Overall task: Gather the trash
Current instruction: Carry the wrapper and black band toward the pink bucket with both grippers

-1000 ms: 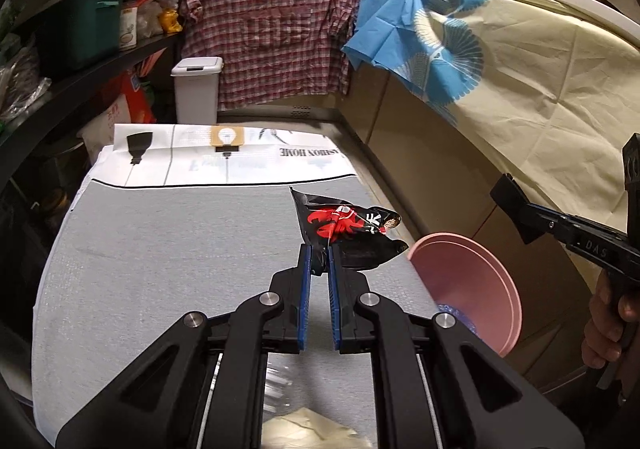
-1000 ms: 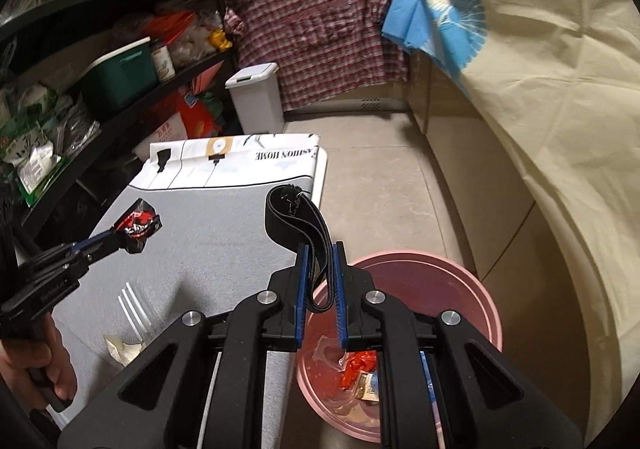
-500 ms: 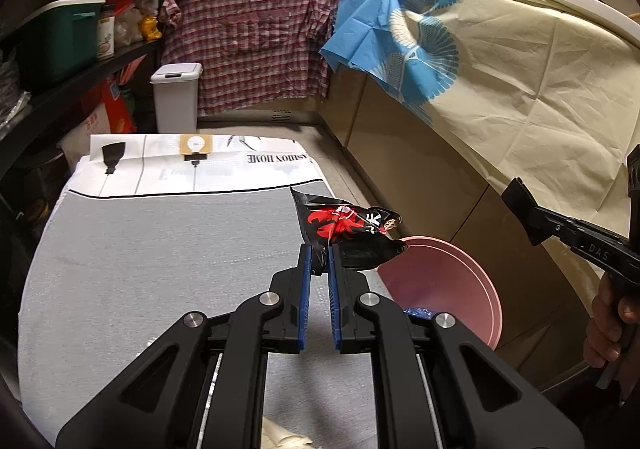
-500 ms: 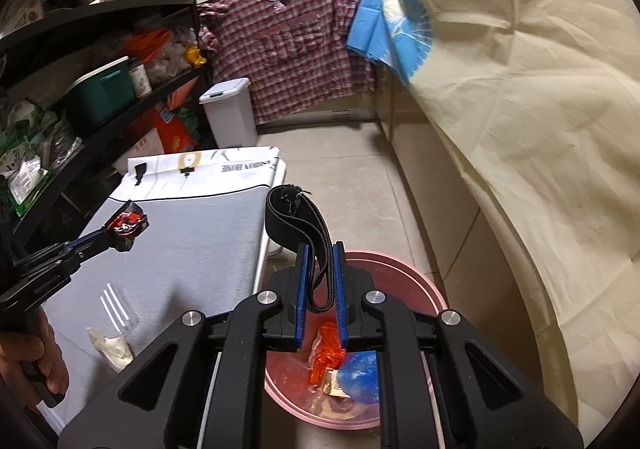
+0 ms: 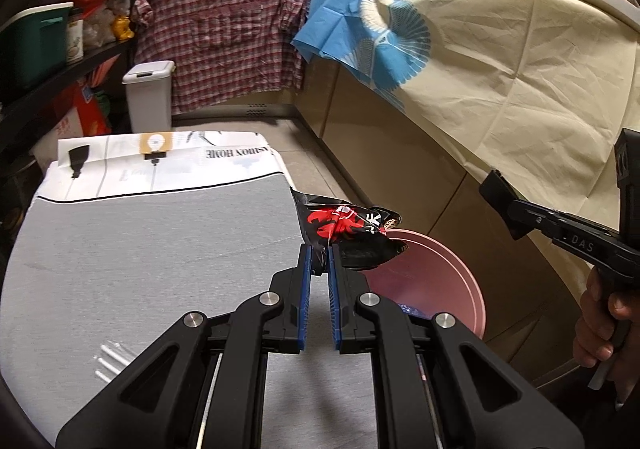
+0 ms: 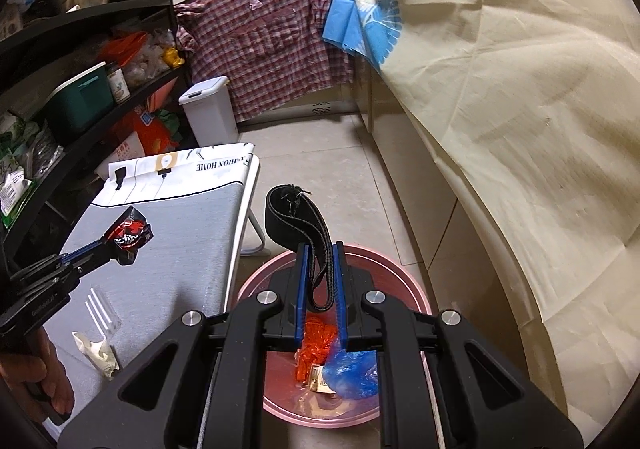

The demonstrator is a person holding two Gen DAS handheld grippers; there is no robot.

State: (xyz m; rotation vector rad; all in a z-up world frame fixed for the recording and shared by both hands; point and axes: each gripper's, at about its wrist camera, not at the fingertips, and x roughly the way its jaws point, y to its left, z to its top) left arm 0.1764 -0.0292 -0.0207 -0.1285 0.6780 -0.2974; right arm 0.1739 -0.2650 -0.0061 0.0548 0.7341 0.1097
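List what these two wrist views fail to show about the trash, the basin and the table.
- Pink plastic basin: left wrist view, its contents are hidden behind the left gripper and black-and-red snack wrapper.
- Basin floor: right wrist view, partly covered by the right gripper holding a black elastic band.
- Clear plastic fork and crumpled white tissue: too faint for detail.
- Grey table: near edge cut off.

A grey-topped counter (image 6: pixel 168 249) carries a clear plastic fork (image 6: pixel 102 315), a crumpled napkin (image 6: pixel 96 353) beside it, and a printed cloth (image 6: pixel 180 169) at its far end. On the floor (image 6: pixel 328 153) beside it sits a pink basin (image 6: pixel 404 281).
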